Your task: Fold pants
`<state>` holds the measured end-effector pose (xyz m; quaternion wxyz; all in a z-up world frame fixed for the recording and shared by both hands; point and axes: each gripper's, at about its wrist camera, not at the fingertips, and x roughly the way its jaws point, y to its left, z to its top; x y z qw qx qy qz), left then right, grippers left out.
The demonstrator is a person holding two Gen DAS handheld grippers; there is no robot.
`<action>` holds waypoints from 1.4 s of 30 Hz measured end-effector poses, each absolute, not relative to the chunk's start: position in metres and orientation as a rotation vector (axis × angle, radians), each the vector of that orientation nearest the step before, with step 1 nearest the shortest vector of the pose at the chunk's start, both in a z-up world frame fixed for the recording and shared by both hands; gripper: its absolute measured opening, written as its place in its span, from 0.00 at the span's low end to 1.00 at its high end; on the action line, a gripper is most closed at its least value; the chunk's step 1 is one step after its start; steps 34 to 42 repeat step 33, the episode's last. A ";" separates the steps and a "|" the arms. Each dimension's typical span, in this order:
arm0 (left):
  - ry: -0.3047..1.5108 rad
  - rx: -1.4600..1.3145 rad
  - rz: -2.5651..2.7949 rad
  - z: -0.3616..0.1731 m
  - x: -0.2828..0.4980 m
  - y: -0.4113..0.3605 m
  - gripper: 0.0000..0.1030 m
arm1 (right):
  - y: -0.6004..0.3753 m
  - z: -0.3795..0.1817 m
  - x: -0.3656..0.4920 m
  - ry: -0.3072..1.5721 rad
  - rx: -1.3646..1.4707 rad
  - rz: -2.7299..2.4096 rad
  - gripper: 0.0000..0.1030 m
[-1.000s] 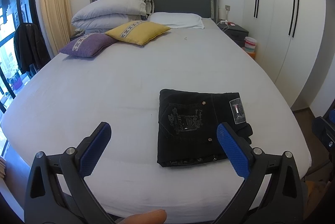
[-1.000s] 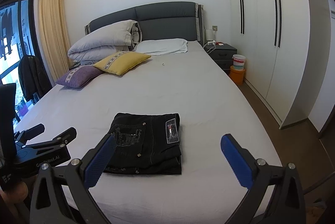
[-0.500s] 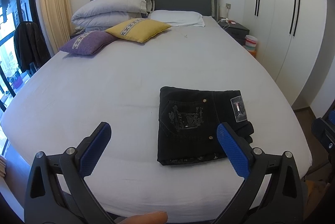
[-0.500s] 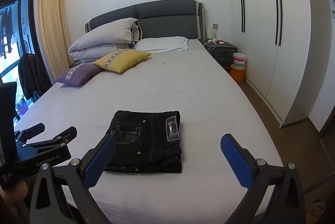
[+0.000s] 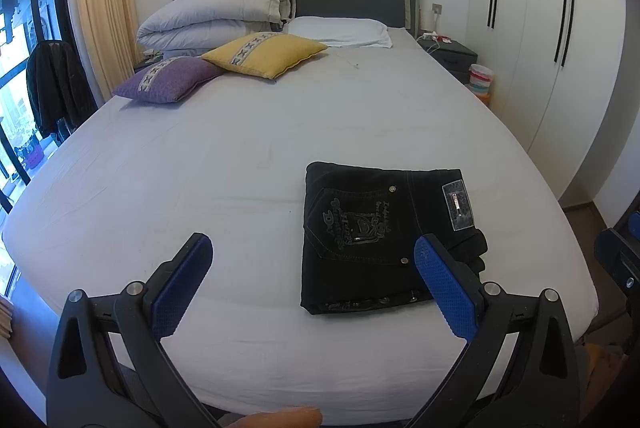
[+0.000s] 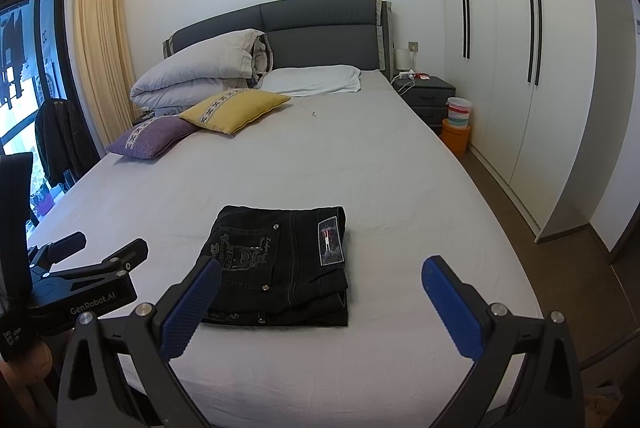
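Both grippers, left gripper (image 5: 310,260) and right gripper (image 6: 320,278), hang open near the pants (image 6: 280,264); folding looks finished, so next comes withdrawal.

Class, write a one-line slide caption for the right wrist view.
Open right tongs hover empty before folded black pants on a white bed.

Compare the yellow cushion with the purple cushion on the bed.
The yellow cushion lies nearer the headboard; the purple cushion lies nearer the window-side edge of the bed. The yellow cushion's corner overlaps the purple cushion, not the reverse. Both are square, lie flat and carry a pale patterned band.
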<state>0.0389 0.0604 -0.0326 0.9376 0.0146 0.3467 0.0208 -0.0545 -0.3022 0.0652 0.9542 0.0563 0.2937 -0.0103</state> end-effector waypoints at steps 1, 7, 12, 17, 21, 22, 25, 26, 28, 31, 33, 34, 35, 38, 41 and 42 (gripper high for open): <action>0.708 0.029 0.043 -0.033 0.039 0.061 1.00 | -0.303 0.065 -0.053 0.597 0.114 -0.020 1.00; 0.715 0.028 0.046 -0.035 0.040 0.063 1.00 | -0.305 0.063 -0.050 0.607 0.112 -0.014 1.00; 0.721 0.025 0.047 -0.036 0.042 0.064 1.00 | -0.307 0.064 -0.046 0.616 0.111 -0.010 1.00; 0.731 0.024 0.049 -0.039 0.044 0.065 1.00 | -0.308 0.064 -0.045 0.621 0.110 -0.008 1.00; 0.736 0.023 0.047 -0.040 0.045 0.065 1.00 | -0.309 0.063 -0.044 0.624 0.110 -0.007 1.00; 0.739 0.020 0.046 -0.041 0.046 0.065 1.00 | -0.309 0.062 -0.043 0.625 0.110 -0.006 1.00; 0.747 0.018 0.047 -0.043 0.048 0.067 1.00 | -0.310 0.061 -0.042 0.628 0.110 -0.005 1.00; 0.747 0.016 0.048 -0.044 0.049 0.068 1.00 | -0.310 0.061 -0.042 0.631 0.111 -0.005 1.00; 0.743 0.018 0.049 -0.044 0.049 0.069 1.00 | -0.311 0.058 -0.041 0.636 0.111 -0.004 1.00; 0.736 0.033 0.055 -0.045 0.050 0.067 1.00 | -0.313 0.055 -0.040 0.644 0.115 -0.003 1.00; 0.738 0.038 0.050 -0.047 0.051 0.066 1.00 | -0.314 0.054 -0.040 0.647 0.118 -0.004 1.00; 0.738 0.038 0.050 -0.047 0.051 0.066 1.00 | -0.314 0.054 -0.040 0.647 0.118 -0.004 1.00; 0.738 0.038 0.050 -0.047 0.051 0.066 1.00 | -0.314 0.054 -0.040 0.647 0.118 -0.004 1.00; 0.738 0.038 0.050 -0.047 0.051 0.066 1.00 | -0.314 0.054 -0.040 0.647 0.118 -0.004 1.00; 0.738 0.038 0.050 -0.047 0.051 0.066 1.00 | -0.314 0.054 -0.040 0.647 0.118 -0.004 1.00; 0.738 0.038 0.050 -0.047 0.051 0.066 1.00 | -0.314 0.054 -0.040 0.647 0.118 -0.004 1.00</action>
